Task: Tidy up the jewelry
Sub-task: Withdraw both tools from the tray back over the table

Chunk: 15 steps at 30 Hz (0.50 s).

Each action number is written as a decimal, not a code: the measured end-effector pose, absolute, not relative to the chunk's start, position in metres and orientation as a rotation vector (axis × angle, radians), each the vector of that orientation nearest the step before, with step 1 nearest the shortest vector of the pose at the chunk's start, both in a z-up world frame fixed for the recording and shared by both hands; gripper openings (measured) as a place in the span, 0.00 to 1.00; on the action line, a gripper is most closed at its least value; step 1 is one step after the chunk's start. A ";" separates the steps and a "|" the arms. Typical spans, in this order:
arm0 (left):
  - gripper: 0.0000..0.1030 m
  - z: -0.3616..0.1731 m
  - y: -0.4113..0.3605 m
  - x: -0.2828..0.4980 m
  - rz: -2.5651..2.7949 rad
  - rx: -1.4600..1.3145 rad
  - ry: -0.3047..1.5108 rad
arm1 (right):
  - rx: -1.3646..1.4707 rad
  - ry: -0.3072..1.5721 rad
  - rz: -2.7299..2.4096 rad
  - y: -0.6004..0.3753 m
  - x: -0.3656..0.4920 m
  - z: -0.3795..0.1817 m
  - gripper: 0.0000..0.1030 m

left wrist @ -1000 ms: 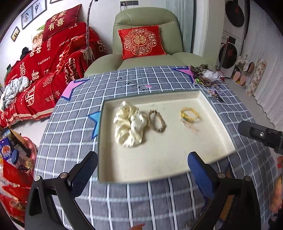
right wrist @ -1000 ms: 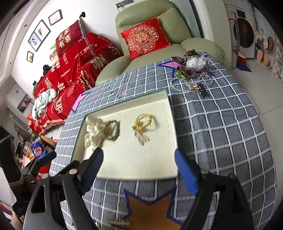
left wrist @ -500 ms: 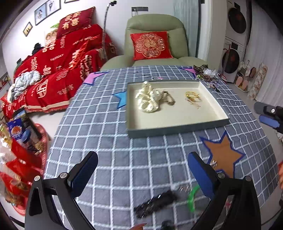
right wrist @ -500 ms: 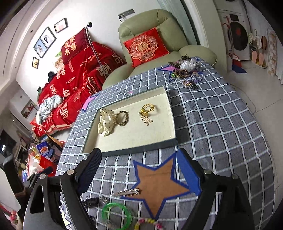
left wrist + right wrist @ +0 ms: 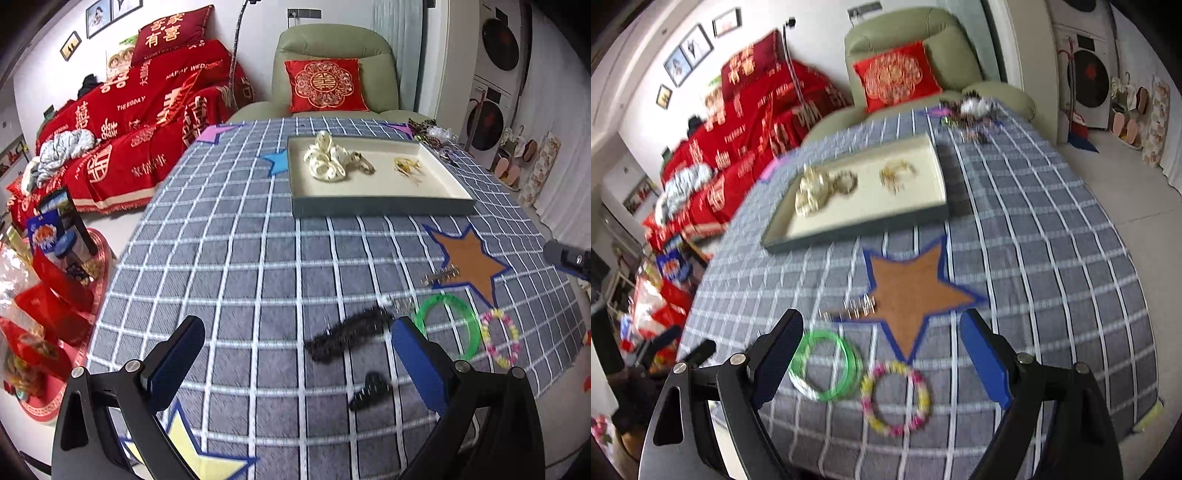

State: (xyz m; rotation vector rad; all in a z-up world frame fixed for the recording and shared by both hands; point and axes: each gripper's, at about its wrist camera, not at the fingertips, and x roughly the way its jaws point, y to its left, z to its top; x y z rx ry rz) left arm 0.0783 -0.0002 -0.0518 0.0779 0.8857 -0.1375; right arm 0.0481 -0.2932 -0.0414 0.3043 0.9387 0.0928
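Note:
A cream-lined tray sits on the checked tablecloth and holds a white scrunchie, a bead bracelet and a gold piece. Near the table's front lie a green bangle, a pink-and-yellow bead bracelet, a black fuzzy hair piece, a black claw clip and a metal comb clip. My left gripper is open and empty above the black pieces. My right gripper is open and empty over the two bangles.
A heap of more jewelry lies at the table's far right corner. A brown star patch marks the cloth. A green armchair stands behind the table, a red-covered sofa to the left.
Both grippers have drawn back from the tray toward the front of the table, so the loose jewelry near the front edge has come into view. Both stayed open.

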 end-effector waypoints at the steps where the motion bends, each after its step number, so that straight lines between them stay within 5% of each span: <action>1: 1.00 -0.055 0.000 0.074 -0.148 0.075 0.888 | 0.298 0.947 0.092 -0.292 0.045 -0.044 0.86; 15: 1.00 -0.091 -0.014 0.046 -0.203 0.107 0.942 | 0.226 1.088 0.042 -0.282 -0.002 -0.096 0.86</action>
